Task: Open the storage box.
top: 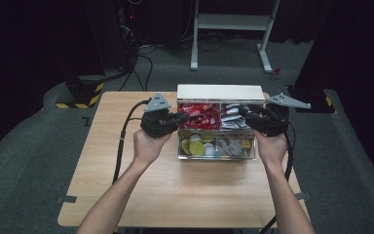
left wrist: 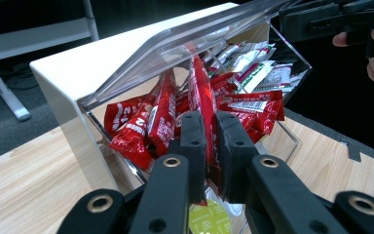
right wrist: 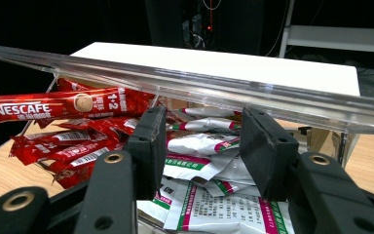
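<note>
A clear compartment box (top: 216, 157) stands at the table's far middle with its clear lid (left wrist: 185, 44) raised. My left gripper (left wrist: 212, 122) is shut on a red Nescafe stick (left wrist: 202, 92), held upright over the pile of red sticks (left wrist: 131, 136) in the back left compartment. In the high view that left gripper (top: 182, 117) sits at the box's left side. My right gripper (right wrist: 202, 122) is open, its jaw tips just under the lid's front edge (right wrist: 199, 87), above the white and green sachets (right wrist: 199, 146). The held stick (right wrist: 53, 107) reaches in from the left there.
A white block (top: 219, 91) stands behind the box. The front compartments hold yellow-green round pods (top: 195, 145) and grey packets (top: 231, 146). Bare wooden table (top: 175, 190) lies in front of the box. A white metal frame (top: 231, 22) stands on the floor beyond.
</note>
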A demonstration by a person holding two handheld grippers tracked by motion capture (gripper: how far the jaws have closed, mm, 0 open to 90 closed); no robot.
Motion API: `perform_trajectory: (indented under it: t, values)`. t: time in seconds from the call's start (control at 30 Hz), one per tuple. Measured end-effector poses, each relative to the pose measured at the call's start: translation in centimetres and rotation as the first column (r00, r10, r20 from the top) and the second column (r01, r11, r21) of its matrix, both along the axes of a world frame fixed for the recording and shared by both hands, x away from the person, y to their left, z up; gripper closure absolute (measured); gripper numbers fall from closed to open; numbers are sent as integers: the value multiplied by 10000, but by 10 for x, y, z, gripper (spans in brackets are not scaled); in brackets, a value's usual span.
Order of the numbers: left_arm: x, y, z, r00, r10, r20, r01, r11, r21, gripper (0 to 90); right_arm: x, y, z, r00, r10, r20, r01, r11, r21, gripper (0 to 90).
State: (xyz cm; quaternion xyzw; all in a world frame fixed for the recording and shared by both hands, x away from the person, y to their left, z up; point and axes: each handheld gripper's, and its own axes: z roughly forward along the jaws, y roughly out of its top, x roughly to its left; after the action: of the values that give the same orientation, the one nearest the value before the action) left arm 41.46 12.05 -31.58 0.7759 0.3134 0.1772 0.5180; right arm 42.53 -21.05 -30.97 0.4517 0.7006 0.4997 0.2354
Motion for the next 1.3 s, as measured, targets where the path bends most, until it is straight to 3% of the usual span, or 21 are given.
perform_trajectory:
  t: [0.47,0.8,1.3]
  values:
    - [-5,12,-4,10000,-18,-71,16,9997,-260,832,0,1,0,10000,-39,15,39,10000,-85,524]
    - [-10,17,-2,9999,-105,15,105,9997,-211,836,1,3,0,10000,-78,0,78,9998,-182,519]
    - [-16,30,-6,10000,-31,-57,28,9984,-569,839,1,5,0,9999,-118,-35,117,9996,-249,517]
